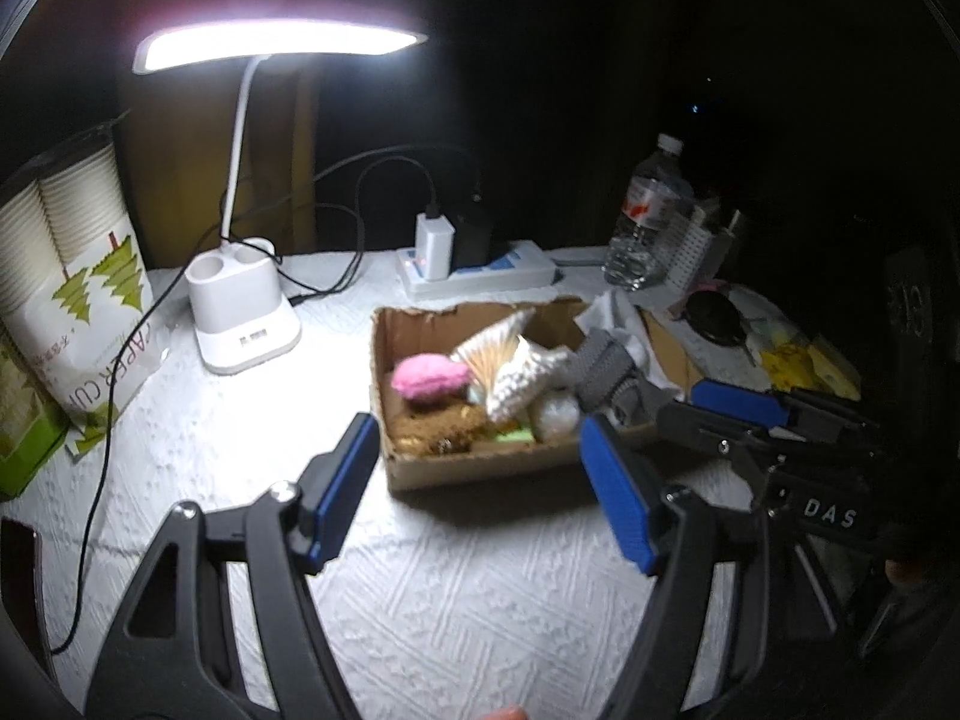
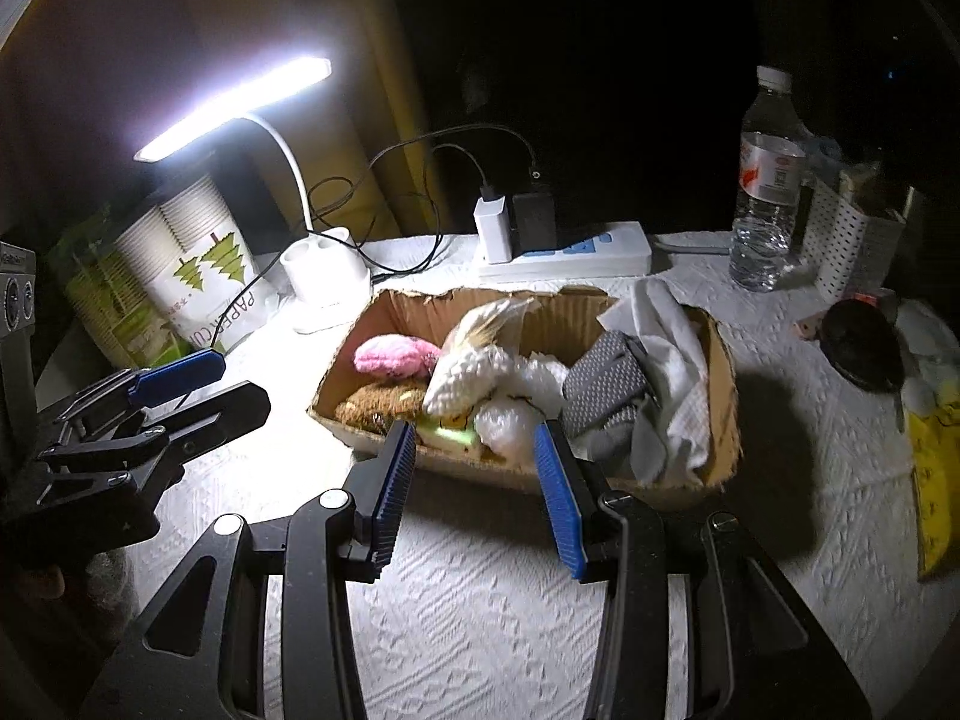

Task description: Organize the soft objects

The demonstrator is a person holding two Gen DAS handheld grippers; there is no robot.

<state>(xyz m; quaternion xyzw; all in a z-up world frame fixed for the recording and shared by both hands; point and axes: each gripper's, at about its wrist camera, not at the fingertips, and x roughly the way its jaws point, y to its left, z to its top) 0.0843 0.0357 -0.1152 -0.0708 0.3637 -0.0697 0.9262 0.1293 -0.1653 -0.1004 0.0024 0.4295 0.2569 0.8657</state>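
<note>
- Shallow cardboard box (image 2: pixel 723 402) with torn, ragged rim in mid-table, holding the soft things: fuzzy pink oval puff (image 2: pixel 393 355) at back left, knobbly white knitted piece (image 2: pixel 465 381) with straw-coloured fringe in the middle, grey woven cloth (image 2: pixel 606 387) and crumpled white tissue (image 2: pixel 678 354) at right, coarse brown fibre mat (image 2: pixel 375 402) at front left, pale green sponge (image 2: pixel 447 435) and shiny white ball (image 2: pixel 507 423) at the front wall.
- Left gripper (image 1: pixel 483 492) spread wide and empty, ribbed blue pads on black plastic arms, hovering just before the box's near left corner.
- Right gripper (image 2: pixel 477 495) likewise parted, gripping nothing, tips just short of the box's front wall; seen from the left wrist, letters "DAS" in white on its body.
- White LED desk lamp (image 1: pixel 246 300) lit, curved neck, rounded base with two cup-shaped wells.
- Bag of stacked paper cups (image 1: pixel 78 276) at far left, green tree drawings, print partly readable as "PAPER CU".
- White power strip (image 1: pixel 480 270) at the back with a white and a black charger, black cables looping off.
- Clear plastic water bottle (image 2: pixel 765 186), white cap, red-and-white label too small to read; beside it a white perforated bin (image 2: pixel 840 246).
- Round black object (image 2: pixel 861 351) and yellow packet (image 2: pixel 933 480) at right.
- White embossed, quilt-patterned cloth (image 2: pixel 480 630) over the table; room beyond dark, wall behind the lamp yellowish.
</note>
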